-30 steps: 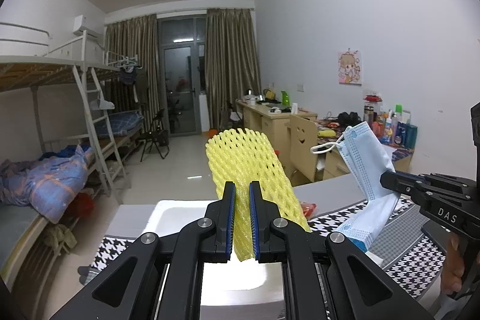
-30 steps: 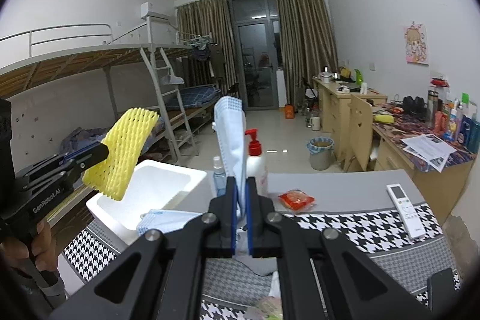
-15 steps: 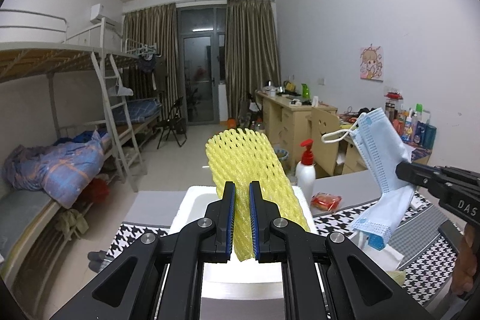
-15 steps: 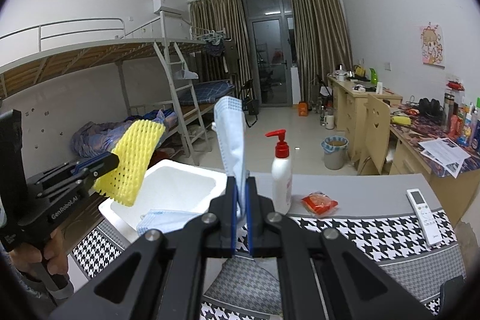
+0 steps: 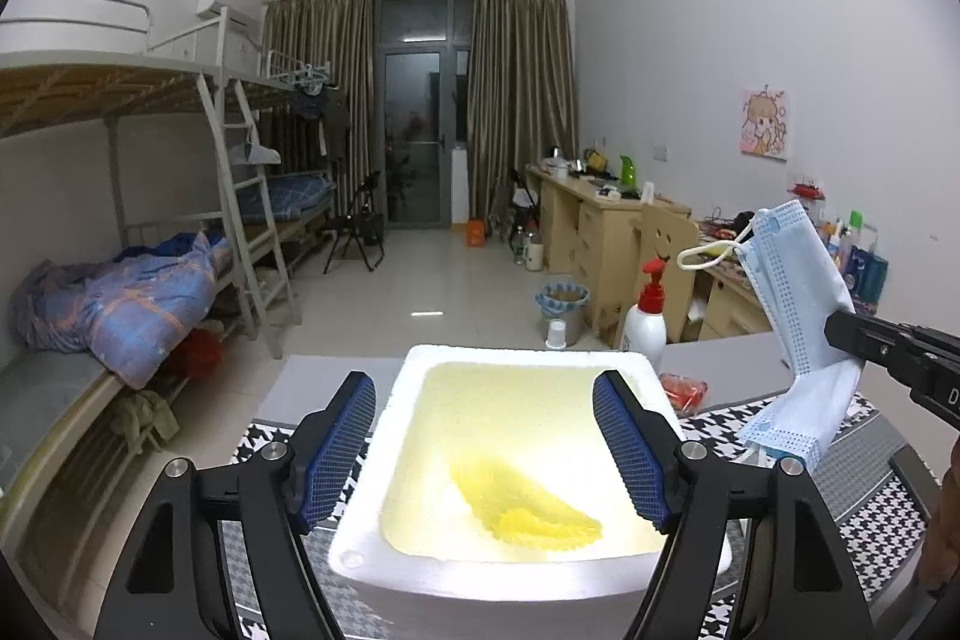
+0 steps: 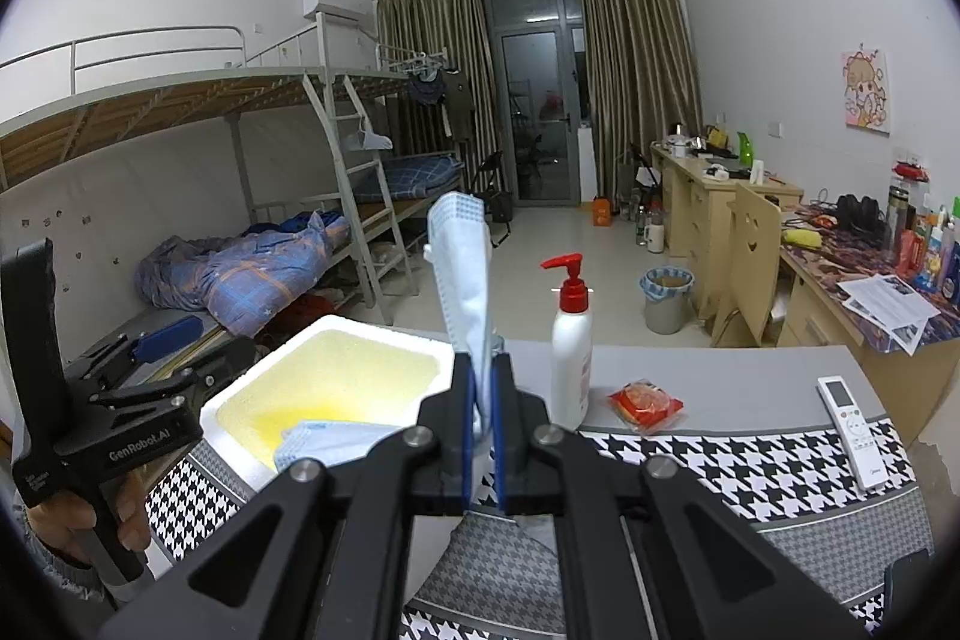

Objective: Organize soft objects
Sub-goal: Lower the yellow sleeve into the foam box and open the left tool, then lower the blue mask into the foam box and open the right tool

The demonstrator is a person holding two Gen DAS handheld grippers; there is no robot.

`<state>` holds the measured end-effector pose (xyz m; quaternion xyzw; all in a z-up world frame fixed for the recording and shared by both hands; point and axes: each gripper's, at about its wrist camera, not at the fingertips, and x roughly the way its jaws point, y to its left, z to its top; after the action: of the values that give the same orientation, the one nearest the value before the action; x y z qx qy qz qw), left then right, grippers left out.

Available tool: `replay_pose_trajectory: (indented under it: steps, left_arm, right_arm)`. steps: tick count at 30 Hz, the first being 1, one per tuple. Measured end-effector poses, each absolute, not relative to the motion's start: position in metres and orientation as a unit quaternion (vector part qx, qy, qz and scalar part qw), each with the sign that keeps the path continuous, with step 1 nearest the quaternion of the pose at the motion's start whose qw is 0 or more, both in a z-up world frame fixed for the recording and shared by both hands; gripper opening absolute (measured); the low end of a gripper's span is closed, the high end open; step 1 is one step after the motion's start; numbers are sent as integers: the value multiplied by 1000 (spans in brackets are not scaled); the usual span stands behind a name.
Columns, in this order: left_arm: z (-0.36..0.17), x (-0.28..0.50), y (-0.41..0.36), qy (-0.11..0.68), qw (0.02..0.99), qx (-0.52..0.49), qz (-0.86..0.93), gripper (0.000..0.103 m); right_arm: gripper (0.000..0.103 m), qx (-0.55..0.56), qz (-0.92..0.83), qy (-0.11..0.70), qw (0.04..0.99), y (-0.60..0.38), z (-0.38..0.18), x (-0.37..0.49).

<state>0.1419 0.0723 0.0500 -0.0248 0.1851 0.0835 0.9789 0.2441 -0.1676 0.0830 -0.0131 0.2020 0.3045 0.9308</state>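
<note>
My left gripper [image 5: 483, 388] hangs over a white foam box [image 5: 522, 353], its jaws opening with nothing between them. A yellow foam net [image 5: 528, 505] lies loose on the box floor below. My right gripper [image 6: 482, 364] is shut on a blue face mask [image 6: 465, 268] that stands upright from its pads, held above the table to the right of the box. From the left wrist view the mask [image 5: 792, 292] dangles at the right. A second blue mask [image 6: 336, 439] rests at the box's near corner. The left gripper [image 6: 198, 349] shows at the box's left side.
A white pump bottle with a red top [image 6: 570, 340] stands just behind the right gripper. A red packet [image 6: 645, 403] and a white remote [image 6: 852, 430] lie further right on the grey table with its houndstooth mat [image 6: 690, 454]. A bunk bed stands at the left.
The left jaws have gone from shut on the yellow foam net to wide apart, and the net has dropped into the box. Both grippers have moved slightly, the left one lower over the box.
</note>
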Motion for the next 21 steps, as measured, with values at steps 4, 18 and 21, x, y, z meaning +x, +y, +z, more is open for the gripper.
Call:
replay_pose_trajectory:
  steps: [4,18,21]
  left_arm:
    - [51,140,74,182,979,-26,86,87]
    - [56,124,89,161,980,-31,113,100]
    - [56,120,91,158,980,-31,117,101]
  right_arm:
    - [8,-14,305,202,931,-168,83,244]
    - [8,-27,327,202,923,-140,84,245]
    - [8,-28,333,205,920,-133,83,246]
